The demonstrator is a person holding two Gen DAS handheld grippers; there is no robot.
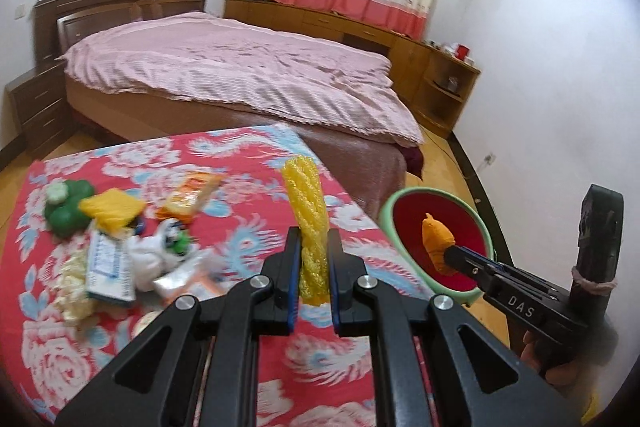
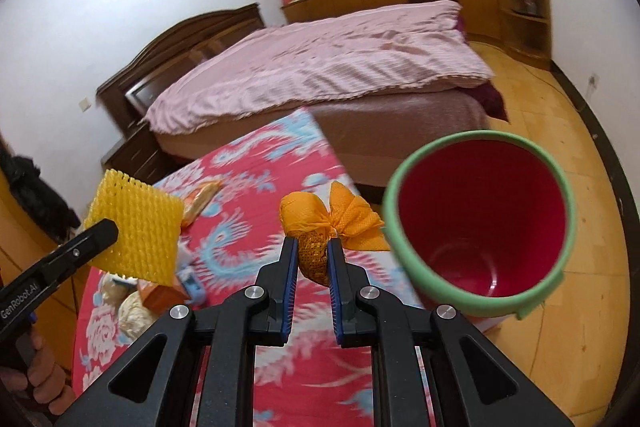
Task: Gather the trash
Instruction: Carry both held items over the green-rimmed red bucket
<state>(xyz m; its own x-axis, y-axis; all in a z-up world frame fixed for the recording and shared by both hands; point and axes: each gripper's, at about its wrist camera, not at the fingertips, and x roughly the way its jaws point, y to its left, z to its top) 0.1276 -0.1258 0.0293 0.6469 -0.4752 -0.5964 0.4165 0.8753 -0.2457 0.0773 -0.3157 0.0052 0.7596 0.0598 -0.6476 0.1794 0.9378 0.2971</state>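
A yellow foam net (image 1: pixel 310 227) is clamped between the jaws of the left gripper (image 1: pixel 313 259), standing upright between the blue pads and rising well above their tips. In the right wrist view the same net (image 2: pixel 138 227) is seen held up over the left part of the surface (image 2: pixel 248 163), with the left gripper's dark finger across its lower left edge. An orange bag (image 2: pixel 332 223), knotted and crumpled, is clamped between the jaws of the right gripper (image 2: pixel 313 259); its knot and loose ends spread just above the tips, and a mesh-like lump hangs between the pads. In the left wrist view that bag (image 1: pixel 438 243) is seen at the tip of the right gripper (image 1: pixel 454 259), in front of the bucket's red interior. The bucket (image 2: pixel 476 219), red inside with a green rim, is seen to the right of the right jaws and just beside the bag, standing on the floor past the edge of the surface. To the left of the left jaws, a heap of remaining trash (image 1: pixel 116 243) is spread on the red flowered cloth: green rounded pieces, another yellow net, an orange wrapper, a white-and-blue box and pale crumpled pieces. Beyond the jaws a bed (image 1: pixel 240 67) with a pink cover is visible. A hand (image 1: pixel 556 359) is seen at the right gripper's grip.
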